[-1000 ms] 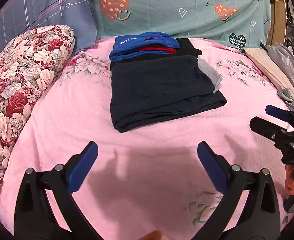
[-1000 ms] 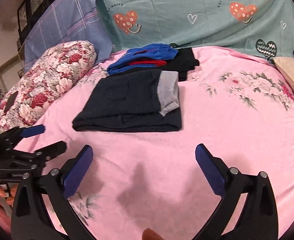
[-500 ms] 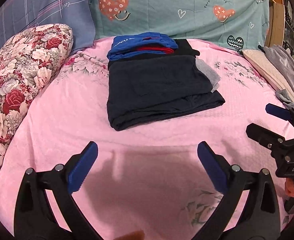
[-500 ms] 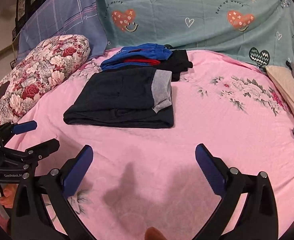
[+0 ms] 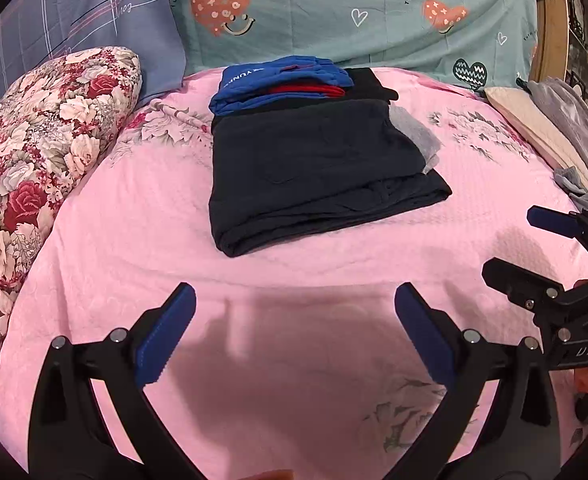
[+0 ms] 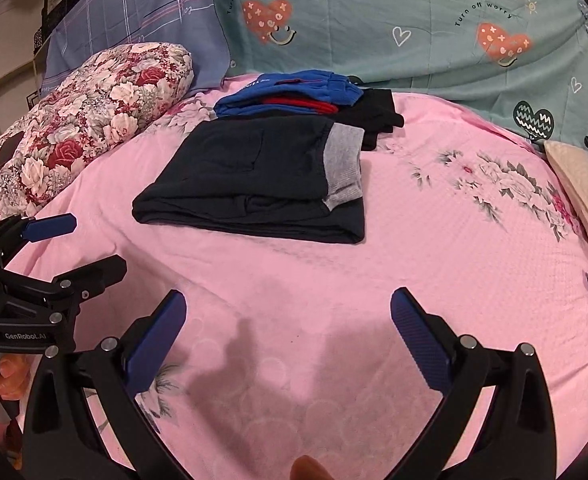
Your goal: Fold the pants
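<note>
lying folded on the pink bedspread, the dark pants sit near the far middle of the bed, a grey cuff showing at their right edge. just behind them, touching their far edge, is a stack of blue, red and black clothes. a flowered pillow runs along the left side, and a teal sheet with hearts hangs at the back.

the left gripper hovers over bare bedspread on the near side of the pants, its blue-padded fingers spread wide and released, grasping nothing. the right gripper is the same: fingers wide apart, nothing between them, well short of the pants. each gripper shows at the edge of the other's view, the right one to the right and the left one to the left, both with fingers apart.

compared with a second ago, the pants look unchanged in shape and place. the left view has drifted a little, so the pants sit slightly more to the left, and the right view has eased back and rightward. both pairs of fingers were just as wide then.
</note>
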`<state>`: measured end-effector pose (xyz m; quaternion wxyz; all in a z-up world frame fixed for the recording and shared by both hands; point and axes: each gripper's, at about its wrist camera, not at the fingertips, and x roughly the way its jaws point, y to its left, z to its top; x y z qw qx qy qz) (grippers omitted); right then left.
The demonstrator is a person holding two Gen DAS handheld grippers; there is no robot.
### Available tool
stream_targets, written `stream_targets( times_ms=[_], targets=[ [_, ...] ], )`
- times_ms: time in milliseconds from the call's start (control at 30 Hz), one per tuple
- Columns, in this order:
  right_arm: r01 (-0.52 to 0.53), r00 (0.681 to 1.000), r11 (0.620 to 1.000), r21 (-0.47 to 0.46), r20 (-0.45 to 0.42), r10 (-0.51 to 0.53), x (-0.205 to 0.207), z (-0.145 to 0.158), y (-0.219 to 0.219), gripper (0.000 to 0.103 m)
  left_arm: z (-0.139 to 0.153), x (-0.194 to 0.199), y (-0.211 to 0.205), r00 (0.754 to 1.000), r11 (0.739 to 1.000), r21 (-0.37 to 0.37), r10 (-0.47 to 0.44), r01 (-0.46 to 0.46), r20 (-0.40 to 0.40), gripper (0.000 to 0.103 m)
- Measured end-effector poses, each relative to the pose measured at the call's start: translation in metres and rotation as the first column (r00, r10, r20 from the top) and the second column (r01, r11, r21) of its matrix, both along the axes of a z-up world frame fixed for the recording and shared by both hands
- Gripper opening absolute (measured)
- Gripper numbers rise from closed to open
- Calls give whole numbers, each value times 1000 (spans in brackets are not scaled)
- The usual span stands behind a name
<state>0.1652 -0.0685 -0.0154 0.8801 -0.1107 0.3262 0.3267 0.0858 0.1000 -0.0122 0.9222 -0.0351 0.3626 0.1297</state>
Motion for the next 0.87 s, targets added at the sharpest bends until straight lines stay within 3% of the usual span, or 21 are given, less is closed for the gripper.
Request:
stream_targets(
  times_ms=[867],
  targets=[
    [29,999,1000,-2,-43,-29,6,-4,-3,102,-1,1,6,1000,999,-47,0,0,-4,101]
  ],
)
